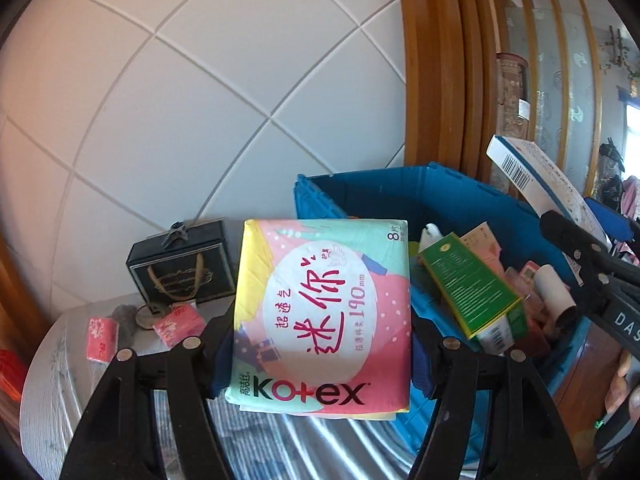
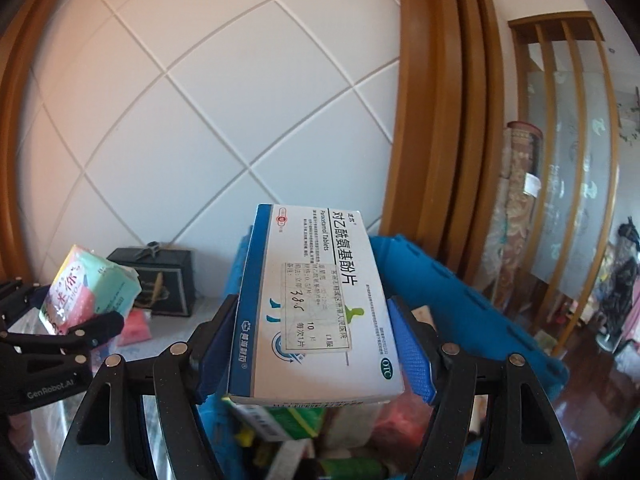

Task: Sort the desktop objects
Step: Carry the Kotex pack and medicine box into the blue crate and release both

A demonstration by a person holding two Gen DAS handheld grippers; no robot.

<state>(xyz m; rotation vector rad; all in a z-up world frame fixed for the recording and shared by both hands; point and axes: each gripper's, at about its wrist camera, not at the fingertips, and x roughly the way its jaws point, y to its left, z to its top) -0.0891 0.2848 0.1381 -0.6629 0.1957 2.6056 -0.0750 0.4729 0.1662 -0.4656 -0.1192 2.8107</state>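
Pink Kotex pack [image 1: 320, 320] between left gripper [image 1: 316, 356] pads

The left wrist view is taken close along its gripper's fingers, tilted slightly down, toward the tiled wall [image 1: 200, 92] and the blue bin [image 1: 400, 196]. The right wrist view is taken from just beside it, aimed likewise. The wall, the bin and the black gift box [image 1: 182, 268] are shared by both.

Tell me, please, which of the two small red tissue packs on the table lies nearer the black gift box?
The right pack, beside the black gift box; the left pack lies farther toward the table edge.
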